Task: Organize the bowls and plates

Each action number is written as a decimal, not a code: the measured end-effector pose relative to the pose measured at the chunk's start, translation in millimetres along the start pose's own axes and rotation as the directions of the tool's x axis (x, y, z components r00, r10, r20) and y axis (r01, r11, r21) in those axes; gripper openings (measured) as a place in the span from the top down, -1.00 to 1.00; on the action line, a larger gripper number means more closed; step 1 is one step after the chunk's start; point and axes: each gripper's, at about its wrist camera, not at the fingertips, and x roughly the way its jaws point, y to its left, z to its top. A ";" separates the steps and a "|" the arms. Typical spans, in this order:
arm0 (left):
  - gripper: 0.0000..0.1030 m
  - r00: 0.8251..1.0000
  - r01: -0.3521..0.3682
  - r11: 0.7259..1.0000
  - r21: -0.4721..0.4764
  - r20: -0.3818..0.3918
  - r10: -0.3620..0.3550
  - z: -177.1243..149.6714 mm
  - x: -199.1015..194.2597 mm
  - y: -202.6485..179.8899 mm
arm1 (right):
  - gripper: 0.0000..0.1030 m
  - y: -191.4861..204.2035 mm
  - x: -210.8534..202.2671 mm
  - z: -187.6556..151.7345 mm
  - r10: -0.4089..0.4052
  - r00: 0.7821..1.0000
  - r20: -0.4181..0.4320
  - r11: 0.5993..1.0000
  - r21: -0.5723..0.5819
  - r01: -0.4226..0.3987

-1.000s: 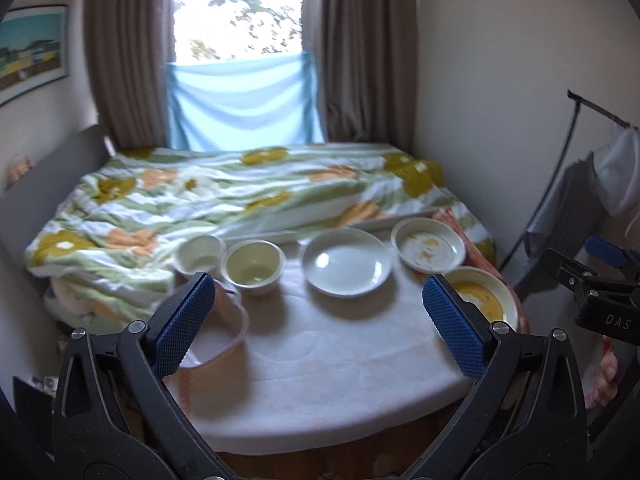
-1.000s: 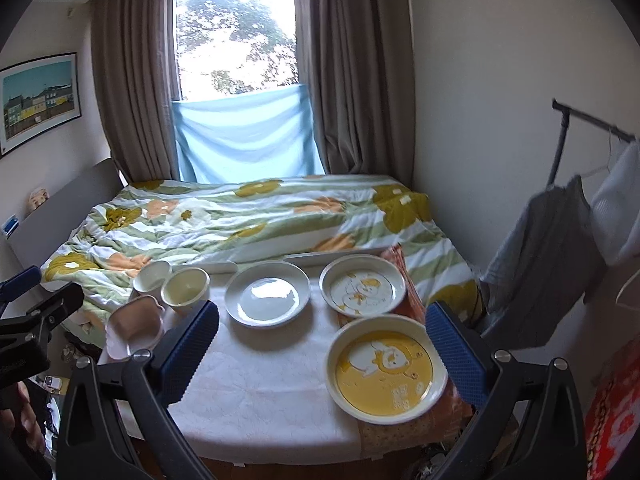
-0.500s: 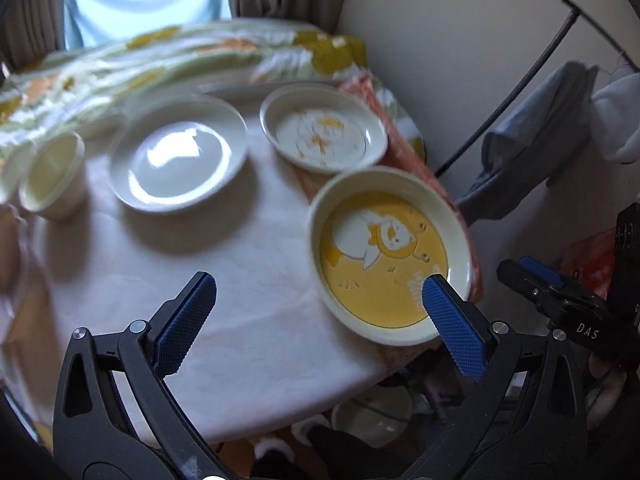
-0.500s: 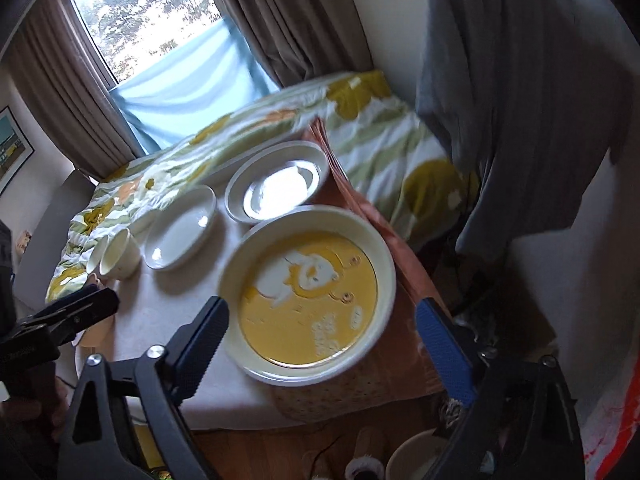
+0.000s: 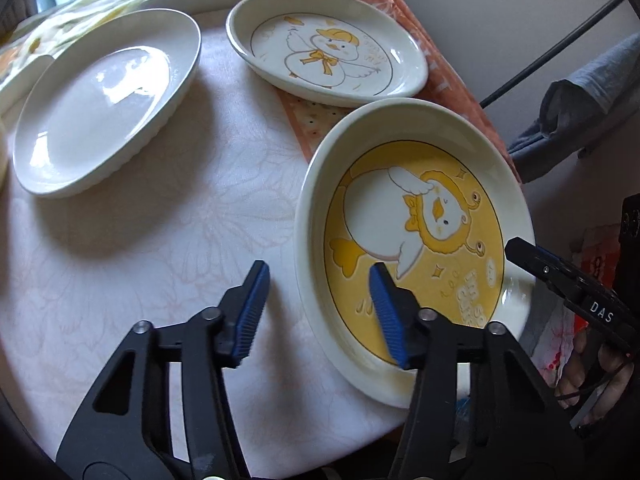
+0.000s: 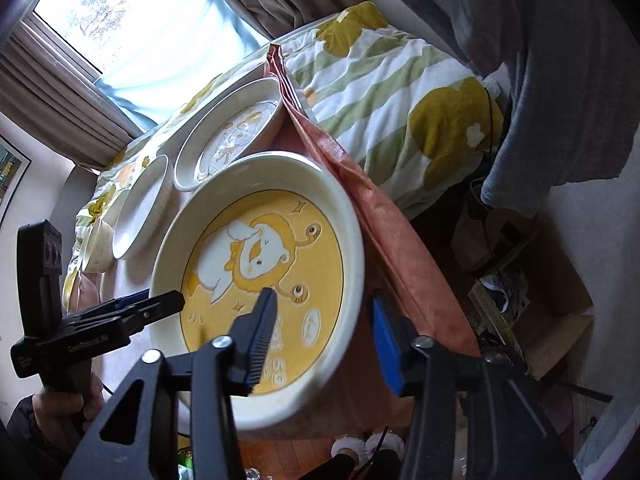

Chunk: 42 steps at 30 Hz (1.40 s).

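**Inspector:** Start with the largest item.

**Assistant:** A round table (image 5: 168,216) under a pale cloth, set against a bed with a flowered quilt (image 6: 400,92). Nearest the table's front right edge sits the yellow duck plate (image 5: 412,240), part of it resting on an orange mat (image 5: 448,80).

**Inspector:** The grippers?

**Assistant:** Both point steeply down at that plate. The left gripper (image 5: 318,312) straddles its near left rim, one pad over the yellow centre, the other outside above the cloth. Its jaws are closing with the rim between them, pads not yet pressing. The right gripper (image 6: 324,340) straddles the opposite rim likewise, jaws closing, gaps visible on both sides, so released.

**Inspector:** What does one view add?

**Assistant:** The left view shows the plain white plate (image 5: 104,104) and the white duck plate (image 5: 328,48) behind, each apart from the yellow one. The right view shows a bowl (image 6: 96,248) further left, the drop to the floor, hanging grey clothing (image 6: 560,80), and the hand (image 6: 64,412) carrying the left gripper.

**Inspector:** Room to move?

**Assistant:** The yellow plate's right rim lies near the table edge. Bare cloth lies to its left.
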 end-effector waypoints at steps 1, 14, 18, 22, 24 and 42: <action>0.25 1.000 -0.001 1.000 -0.001 -0.006 0.001 1.7 1.6 0.8 | 0.42 -0.6 2.8 2.1 0.000 1.000 -0.007 1.000 -0.002 0.000; 0.66 0.998 -0.056 0.998 0.039 0.004 0.056 15.1 4.2 -7.6 | 0.72 -0.2 18.4 19.6 -0.048 0.997 -0.057 0.997 -0.067 0.044; 0.66 0.998 -0.066 0.996 0.054 0.026 0.065 14.8 -1.7 -9.2 | 0.71 1.0 18.1 20.0 -0.060 0.996 -0.067 0.994 -0.093 0.054; 0.66 0.995 -0.089 0.994 0.057 0.059 0.086 12.8 -7.2 -11.5 | 0.71 10.4 17.2 21.6 -0.086 0.995 -0.052 0.983 -0.165 0.076; 0.66 0.993 -0.098 0.994 0.041 0.073 0.095 13.2 -11.4 -8.3 | 0.71 15.3 16.1 22.0 -0.076 0.996 -0.046 0.981 -0.184 0.066; 0.66 0.956 -0.154 0.960 -0.233 0.210 0.204 -66.0 -132.1 102.2 | 0.71 152.3 24.4 13.9 0.032 0.997 -0.077 0.886 -0.459 -0.064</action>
